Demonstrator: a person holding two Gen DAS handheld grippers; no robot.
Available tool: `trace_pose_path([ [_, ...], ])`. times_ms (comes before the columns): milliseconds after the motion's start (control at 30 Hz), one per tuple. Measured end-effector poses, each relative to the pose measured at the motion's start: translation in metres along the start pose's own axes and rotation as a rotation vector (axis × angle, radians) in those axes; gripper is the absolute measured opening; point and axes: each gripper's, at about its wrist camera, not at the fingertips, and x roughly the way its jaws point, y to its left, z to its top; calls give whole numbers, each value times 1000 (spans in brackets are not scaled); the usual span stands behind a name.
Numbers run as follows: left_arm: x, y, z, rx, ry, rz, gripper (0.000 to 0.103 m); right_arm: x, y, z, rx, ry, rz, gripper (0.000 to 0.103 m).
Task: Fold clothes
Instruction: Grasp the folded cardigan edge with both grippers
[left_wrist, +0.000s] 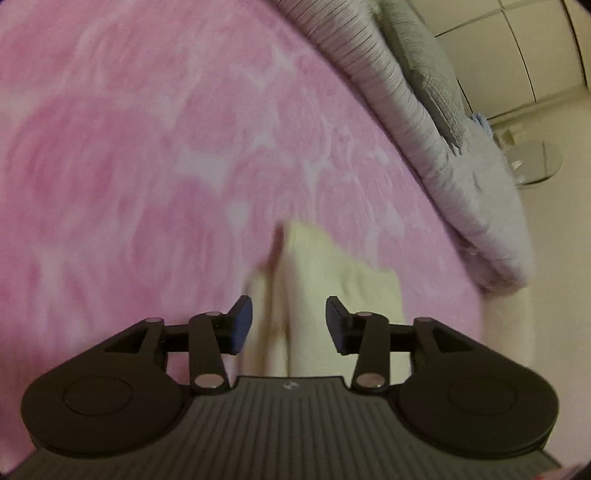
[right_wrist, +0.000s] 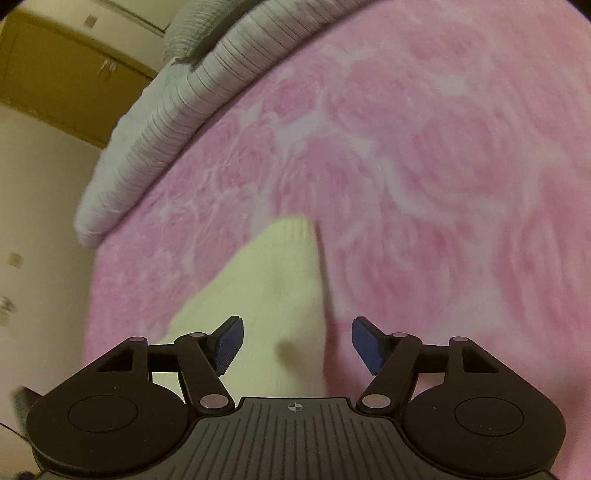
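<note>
Left wrist view: the left gripper (left_wrist: 289, 320) is holding its fingers wide apart, gripping nothing. The cream garment (left_wrist: 317, 266) is lying on the pink rose-patterned blanket (left_wrist: 147, 147), directly beyond the fingers.

Right wrist view: the right gripper (right_wrist: 297, 341) is likewise keeping its fingers wide. The cream garment (right_wrist: 273, 280) is lying ahead, slightly left, near the striped grey bedding (right_wrist: 177, 110).

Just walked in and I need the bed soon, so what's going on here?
A person holds a gripper in each hand over a cream knit garment lying on the pink rose-pattern blanket. The left gripper and the right gripper both have their jaws open, with the garment in front of them, not gripped. A striped grey cover lies along the blanket's edge.
</note>
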Motion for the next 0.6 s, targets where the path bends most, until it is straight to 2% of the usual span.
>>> trace_pose_path([
  [167, 11, 23, -28, -137, 33, -97, 40, -12, -21, -43, 120, 89, 77, 69],
  [300, 24, 38, -46, -219, 54, -164, 43, -11, -31, -63, 191, 104, 101, 69],
  [367, 30, 26, -46, -139, 81, -136, 50, -10, -35, -69, 212, 102, 105, 73],
  [400, 32, 20, -45, -95, 94, -122, 52, -9, -34, -68, 204, 98, 98, 84],
  [433, 34, 14, -45, -51, 108, -109, 59, -8, -32, -68, 196, 95, 91, 89],
  [467, 36, 8, -45, -12, 121, -101, 68, -7, -31, -68, 187, 91, 84, 89],
  [533, 42, 0, -44, 40, 143, -74, 69, -3, -29, -68, 171, 95, 86, 89],
  [600, 49, 1, -43, 43, 162, -49, 69, 2, -29, -71, 158, 101, 78, 89],
])
